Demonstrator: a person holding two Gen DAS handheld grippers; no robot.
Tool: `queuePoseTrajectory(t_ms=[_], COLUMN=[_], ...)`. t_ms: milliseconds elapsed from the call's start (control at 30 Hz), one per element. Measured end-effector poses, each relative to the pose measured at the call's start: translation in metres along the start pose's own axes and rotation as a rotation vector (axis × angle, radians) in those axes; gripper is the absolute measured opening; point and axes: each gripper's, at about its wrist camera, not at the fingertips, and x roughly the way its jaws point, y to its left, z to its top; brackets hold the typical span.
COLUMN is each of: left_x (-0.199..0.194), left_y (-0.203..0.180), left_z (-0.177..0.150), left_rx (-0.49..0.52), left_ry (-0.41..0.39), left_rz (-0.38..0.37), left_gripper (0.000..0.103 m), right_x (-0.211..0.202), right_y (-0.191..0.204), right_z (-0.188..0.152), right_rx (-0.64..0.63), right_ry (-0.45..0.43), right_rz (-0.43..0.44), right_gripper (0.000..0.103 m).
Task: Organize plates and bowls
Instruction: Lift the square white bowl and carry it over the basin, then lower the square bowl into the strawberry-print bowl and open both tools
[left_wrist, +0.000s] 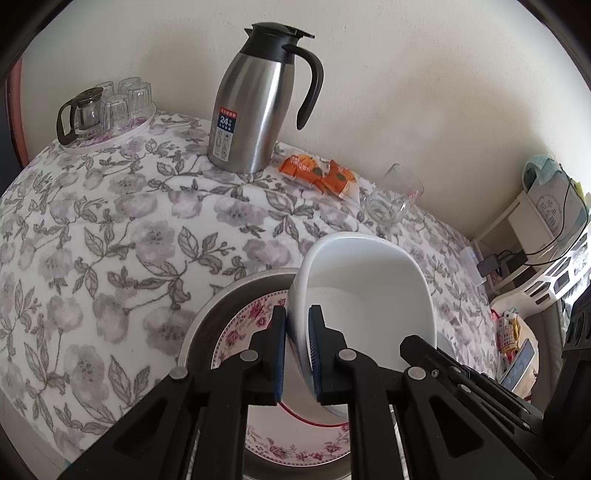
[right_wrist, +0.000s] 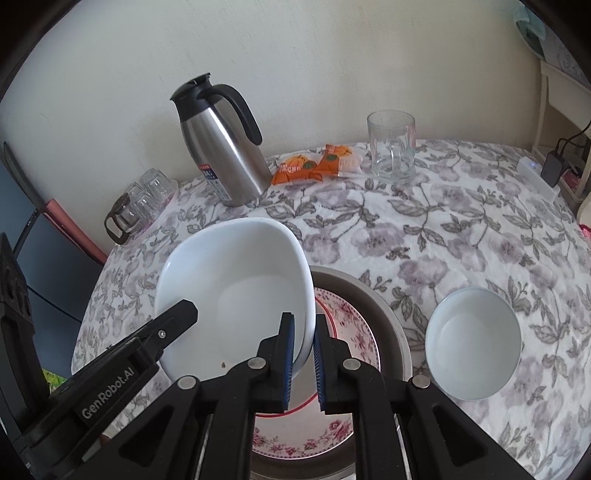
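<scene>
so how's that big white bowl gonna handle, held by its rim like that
The big white bowl looks glazed and hard, so probably stiff but slippery and chippable. The left gripper and right gripper each pinch only its thin rim, so it may pivot. It hangs tilted over the floral plate; a slip could crack both.

The tabletop (right_wrist: 461, 229) (under a flowered cloth) carries a steel jug (right_wrist: 221, 147), snack packets (right_wrist: 314, 166), a glass mug (right_wrist: 391, 147), a tray of glasses (left_wrist: 110, 136), a metal basin (right_wrist: 391, 314) and a small white bowl (right_wrist: 472, 339).

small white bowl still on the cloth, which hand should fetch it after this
Right: the small white bowl sits just right of the right gripper; both grippers now clamp the large white bowl.
</scene>
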Motion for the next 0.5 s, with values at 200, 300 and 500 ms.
queuePoseTrajectory(t_ms=[200,300,500], left_x=[0.006,0.008,0.013], left_y=[0.001,0.003,0.005], left_z=[-0.001,-0.002,-0.002], left_rx=[0.002,-0.010,-0.020], left_ry=[0.036,0.053,0.087], left_rz=[0.010,0.007,0.005], left_gripper=[0.012,0.011,0.012], right_x=[0.005,0.009,0.013], right_y=[-0.002,-0.002,-0.002], right_z=[-0.003,-0.004,-0.006], right_rx=[-0.007,-0.007,-0.008], right_ry=[0.020,0.041,0.061], right_rz=[-0.011,-0.014,-0.014], right_gripper=[0.012,0.012,0.013])
